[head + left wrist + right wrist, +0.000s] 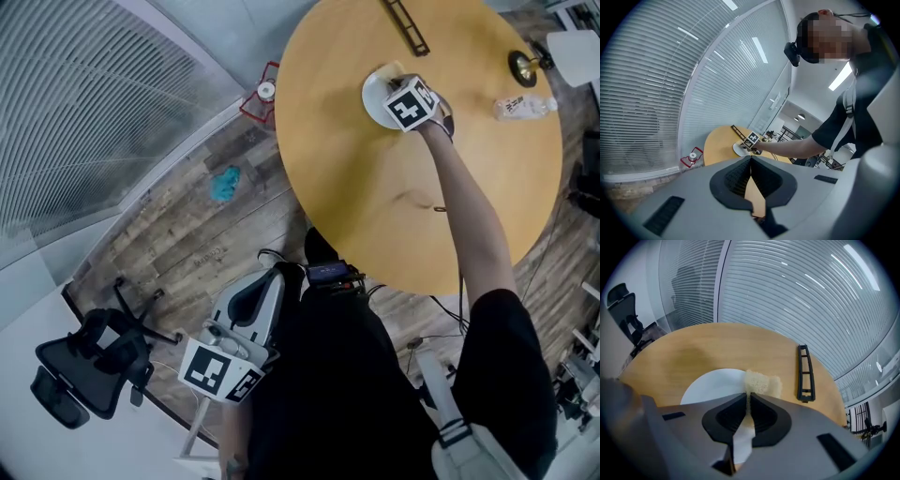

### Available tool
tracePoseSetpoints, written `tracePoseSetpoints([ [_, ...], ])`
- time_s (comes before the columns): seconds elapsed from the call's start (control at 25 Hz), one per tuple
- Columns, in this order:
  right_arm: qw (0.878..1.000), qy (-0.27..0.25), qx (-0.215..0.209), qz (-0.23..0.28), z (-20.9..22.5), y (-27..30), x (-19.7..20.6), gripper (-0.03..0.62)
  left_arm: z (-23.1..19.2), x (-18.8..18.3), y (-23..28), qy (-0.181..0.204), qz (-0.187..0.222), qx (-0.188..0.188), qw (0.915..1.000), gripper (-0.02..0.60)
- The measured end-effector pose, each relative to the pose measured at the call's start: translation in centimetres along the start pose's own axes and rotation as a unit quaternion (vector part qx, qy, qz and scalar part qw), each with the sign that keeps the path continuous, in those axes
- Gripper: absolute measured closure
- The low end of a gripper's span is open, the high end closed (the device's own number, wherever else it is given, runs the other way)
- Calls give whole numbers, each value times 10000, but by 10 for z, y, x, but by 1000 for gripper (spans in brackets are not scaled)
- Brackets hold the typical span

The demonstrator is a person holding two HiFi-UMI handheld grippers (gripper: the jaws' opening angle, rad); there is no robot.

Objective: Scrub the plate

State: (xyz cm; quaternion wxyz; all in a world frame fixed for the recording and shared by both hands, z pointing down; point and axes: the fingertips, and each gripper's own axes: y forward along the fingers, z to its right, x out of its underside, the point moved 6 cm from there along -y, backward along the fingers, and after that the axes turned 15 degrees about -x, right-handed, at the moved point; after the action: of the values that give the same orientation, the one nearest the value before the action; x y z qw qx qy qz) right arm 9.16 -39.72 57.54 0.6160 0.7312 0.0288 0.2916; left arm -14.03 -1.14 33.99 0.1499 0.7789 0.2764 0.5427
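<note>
Nearest, off the near-left edge of the round wooden table (375, 187), the left gripper (751, 161) is held low by the person's body. Its jaws are pressed together at the tips with nothing between them. An office chair (89, 361) stands on the floor further left of the table. Across the table, towards its far side, lies the white plate (712, 385). The right gripper (748, 397) is over the plate's far edge at the end of the outstretched arm, its jaws pinched tight on a pale sponge (761, 383) that rests on the plate's rim. Beyond the plate a black slatted strip (804, 373) lies flat on the table. A clear bottle (523, 107) lies near the table's right edge.
</note>
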Motion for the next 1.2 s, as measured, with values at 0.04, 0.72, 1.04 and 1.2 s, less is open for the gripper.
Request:
tracePoseSetpoints([
  [0.04,10000,-70,-7,4,-3,0,-3,568,0,0,0,-7,7,-8,10000,571],
  [0.72,9929,-1077,-466,187,-100,-6,0,568,5,7,-16,2,119,86,9999,571],
  [1.04,9969,-500,-525,298,-98,-18,25,568,12,11,-25,110,174,167,9996,571],
  [1.2,9976,-300,-551,282,-97,-21,33,568,13,11,-28,155,212,171,9995,571],
])
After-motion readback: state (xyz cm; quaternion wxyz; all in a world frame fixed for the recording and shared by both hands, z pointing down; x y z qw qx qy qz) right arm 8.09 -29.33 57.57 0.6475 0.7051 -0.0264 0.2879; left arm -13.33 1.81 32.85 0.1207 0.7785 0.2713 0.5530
